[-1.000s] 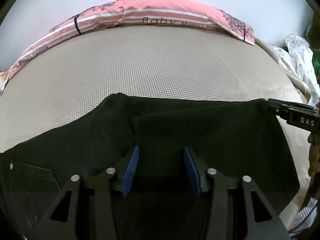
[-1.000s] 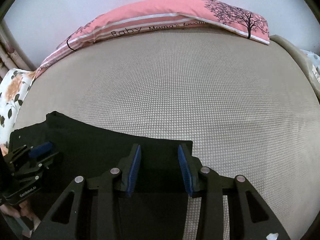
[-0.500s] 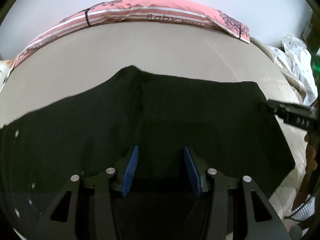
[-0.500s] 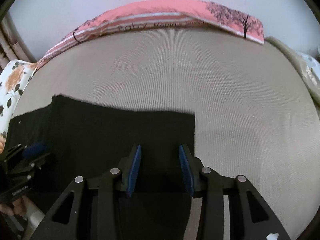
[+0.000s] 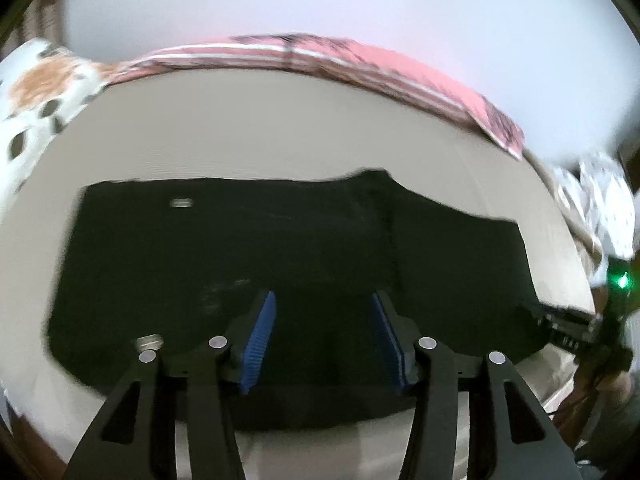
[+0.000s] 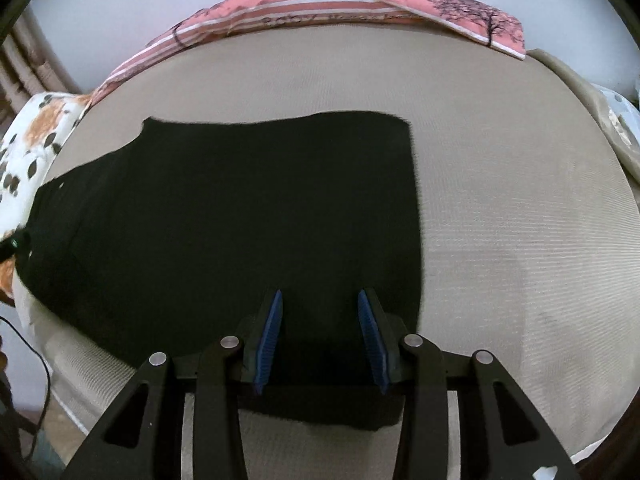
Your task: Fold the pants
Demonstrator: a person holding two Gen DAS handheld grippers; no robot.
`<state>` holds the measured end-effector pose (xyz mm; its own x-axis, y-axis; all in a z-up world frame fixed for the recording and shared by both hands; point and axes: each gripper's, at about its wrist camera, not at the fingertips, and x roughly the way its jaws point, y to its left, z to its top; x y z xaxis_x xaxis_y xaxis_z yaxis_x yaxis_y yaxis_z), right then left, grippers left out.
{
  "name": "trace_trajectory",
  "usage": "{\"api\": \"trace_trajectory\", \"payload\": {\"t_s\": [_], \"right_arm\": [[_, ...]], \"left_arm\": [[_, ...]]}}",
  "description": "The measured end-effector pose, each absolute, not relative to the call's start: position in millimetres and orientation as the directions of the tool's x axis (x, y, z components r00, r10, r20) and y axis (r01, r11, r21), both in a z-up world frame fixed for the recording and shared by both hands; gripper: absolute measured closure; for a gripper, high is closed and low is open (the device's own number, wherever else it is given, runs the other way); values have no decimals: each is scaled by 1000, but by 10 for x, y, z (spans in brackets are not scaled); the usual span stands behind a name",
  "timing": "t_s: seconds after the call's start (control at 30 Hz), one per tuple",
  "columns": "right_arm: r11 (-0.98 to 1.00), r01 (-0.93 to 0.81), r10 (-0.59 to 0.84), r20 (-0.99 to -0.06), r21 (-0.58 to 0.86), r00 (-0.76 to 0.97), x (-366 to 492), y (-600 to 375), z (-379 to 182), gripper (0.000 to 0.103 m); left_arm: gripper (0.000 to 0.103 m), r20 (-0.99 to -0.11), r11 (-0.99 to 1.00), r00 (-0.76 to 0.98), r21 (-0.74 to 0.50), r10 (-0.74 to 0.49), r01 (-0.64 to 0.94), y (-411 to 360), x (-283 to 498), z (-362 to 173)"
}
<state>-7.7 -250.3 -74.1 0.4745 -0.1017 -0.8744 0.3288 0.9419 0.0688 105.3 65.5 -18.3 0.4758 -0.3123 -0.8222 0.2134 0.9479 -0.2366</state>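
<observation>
Black pants (image 5: 240, 248) lie spread flat on the beige mattress (image 5: 280, 128), with a small label and a metal button visible. My left gripper (image 5: 323, 296) hovers over their near middle, its jaws opening, blue pads apart and nothing pinched between them. In the right wrist view the pants (image 6: 240, 208) end in a straight edge on the right. My right gripper (image 6: 320, 294) stands open over their near right corner, pads apart. The right gripper (image 5: 560, 324) also shows at the pants' right edge in the left wrist view. That view is blurred.
A pink striped pillow (image 6: 320, 4) lies along the mattress's far edge against the wall. A floral cloth (image 6: 36, 132) sits at the left side and a white dotted cloth (image 5: 600, 208) at the right. A cable (image 6: 40, 380) hangs off the near left corner.
Both grippers have drawn back and the left one has risen and swung left, so the pants show much more fully. The pants now lie flatter and wider on the mattress.
</observation>
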Motion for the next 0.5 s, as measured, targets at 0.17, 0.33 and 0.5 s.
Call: {"api": "trace_trajectory", "payload": {"t_s": [0.17,0.33,0.5], "right_arm": [[962,260,-52,-887,78,459,50,-2172,-768,62],[983,167,-3,-893,81,450,190,-1809,-795,62],[994,73,46,-900,86,434,382,-1449,-793,63]], "left_arm": [[47,-808,953,509,-288,-296,97,1259,944,-27],[46,-813,935,499,-355,-301,-13,1704,893,-46],[46,-820,884,458,-447,-343,-138,2098,856,-198]]}}
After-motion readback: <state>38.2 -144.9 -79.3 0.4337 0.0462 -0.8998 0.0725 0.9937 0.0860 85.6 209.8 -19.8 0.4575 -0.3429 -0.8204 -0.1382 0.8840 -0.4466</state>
